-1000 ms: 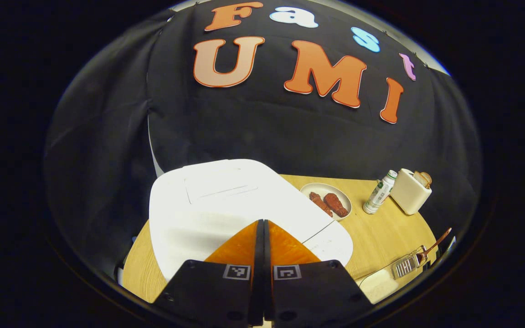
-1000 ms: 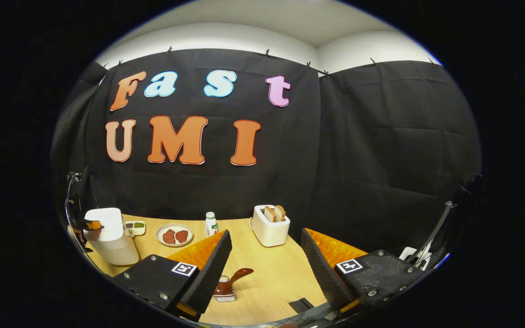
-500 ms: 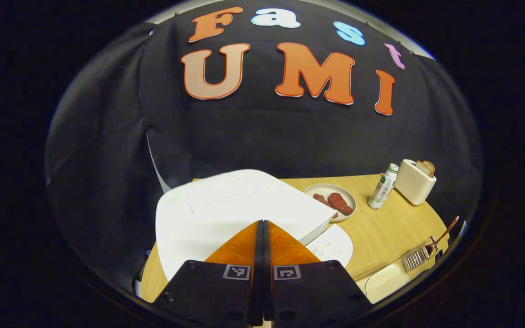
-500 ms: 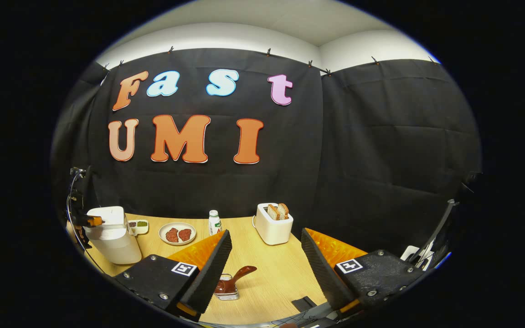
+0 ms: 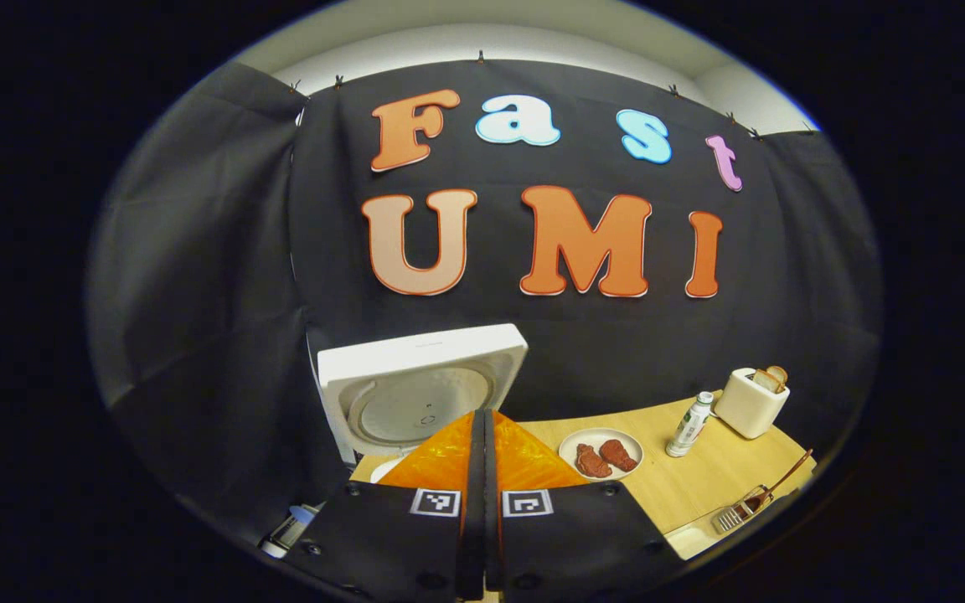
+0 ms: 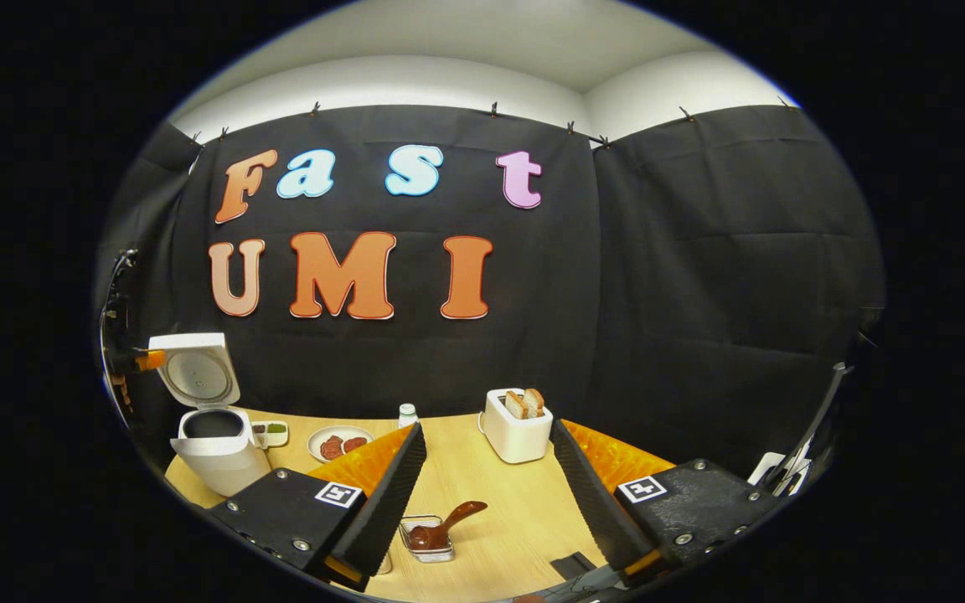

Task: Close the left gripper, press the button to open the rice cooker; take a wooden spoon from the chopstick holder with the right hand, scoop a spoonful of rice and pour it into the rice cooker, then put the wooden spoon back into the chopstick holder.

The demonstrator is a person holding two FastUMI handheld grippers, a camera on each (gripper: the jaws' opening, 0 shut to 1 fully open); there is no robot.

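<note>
The white rice cooker (image 6: 213, 448) stands open at the table's left end, its lid (image 5: 420, 394) upright and its dark pot showing. My left gripper (image 5: 483, 416) is shut with nothing in it, raised in front of the lid; it also appears at far left as the left gripper (image 6: 135, 362), beside the lid. The wooden spoon (image 6: 447, 525) leans in a wire chopstick holder (image 6: 426, 543) just below my right gripper (image 6: 487, 429), which is open and empty above the table. The holder with the spoon (image 5: 752, 505) also sits at the table's near right edge.
A plate of meat pieces (image 5: 601, 455), a small bottle (image 5: 690, 425) and a white toaster with bread (image 5: 750, 402) line the wooden table's back. A small condiment tray (image 6: 271, 431) lies next to the cooker. A pale container (image 5: 690, 536) sits at the near edge.
The cooker's lid has swung up from shut to fully open. My left gripper has risen and drawn back from the cooker's top, still shut. The right gripper has hardly shifted.
</note>
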